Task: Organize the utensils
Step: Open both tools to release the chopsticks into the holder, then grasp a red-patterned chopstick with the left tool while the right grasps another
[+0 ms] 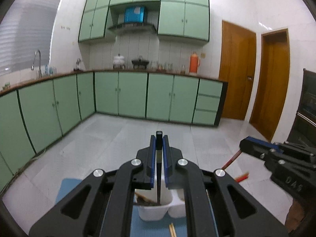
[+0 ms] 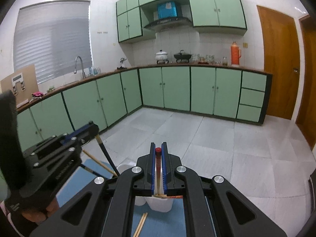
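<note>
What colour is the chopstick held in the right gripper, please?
Red, clearest in the right wrist view: chopstick in right gripper.

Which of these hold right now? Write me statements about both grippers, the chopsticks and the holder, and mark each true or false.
1. The left gripper is shut on a black chopstick. True.
2. The right gripper is open with nothing in it. False: it is shut on a red chopstick.
3. The white holder stands on a blue mat. True.
4. The black chopstick's lower end is inside the holder. True.
5. No chopsticks lie on the mat. False: a wooden pair lies there, in front of the holder.
</note>
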Demonstrator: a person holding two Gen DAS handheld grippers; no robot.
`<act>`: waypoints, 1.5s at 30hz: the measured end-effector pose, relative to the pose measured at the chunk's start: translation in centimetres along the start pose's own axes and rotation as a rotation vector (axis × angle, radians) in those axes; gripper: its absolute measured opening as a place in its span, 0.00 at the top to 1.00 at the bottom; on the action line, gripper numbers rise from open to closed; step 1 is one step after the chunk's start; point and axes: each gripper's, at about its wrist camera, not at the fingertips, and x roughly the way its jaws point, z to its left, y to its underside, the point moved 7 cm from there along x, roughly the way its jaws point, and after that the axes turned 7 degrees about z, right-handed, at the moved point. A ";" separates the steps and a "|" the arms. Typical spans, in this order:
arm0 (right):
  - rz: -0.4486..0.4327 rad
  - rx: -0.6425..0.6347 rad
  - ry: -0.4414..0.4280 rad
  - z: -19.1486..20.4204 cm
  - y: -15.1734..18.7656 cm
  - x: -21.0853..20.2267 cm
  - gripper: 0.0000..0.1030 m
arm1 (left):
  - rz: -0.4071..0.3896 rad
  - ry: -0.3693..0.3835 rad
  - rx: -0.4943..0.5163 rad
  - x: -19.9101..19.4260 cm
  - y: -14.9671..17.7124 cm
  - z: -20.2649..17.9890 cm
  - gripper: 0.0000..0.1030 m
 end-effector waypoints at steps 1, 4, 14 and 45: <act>0.003 -0.001 -0.002 -0.1 0.3 0.0 0.94 | 0.010 0.001 -0.004 0.1 0.3 0.2 0.94; -0.007 0.005 -0.005 -0.2 0.7 -0.5 0.86 | 0.015 0.004 -0.010 -0.6 1.2 1.0 0.81; -0.082 0.042 0.062 -1.0 4.3 -5.6 0.48 | -0.060 0.017 -0.038 -7.0 3.7 2.5 0.32; 0.358 0.068 0.001 6.8 29.7 -3.4 0.53 | 0.403 -0.112 -0.021 -9.1 26.6 8.7 0.12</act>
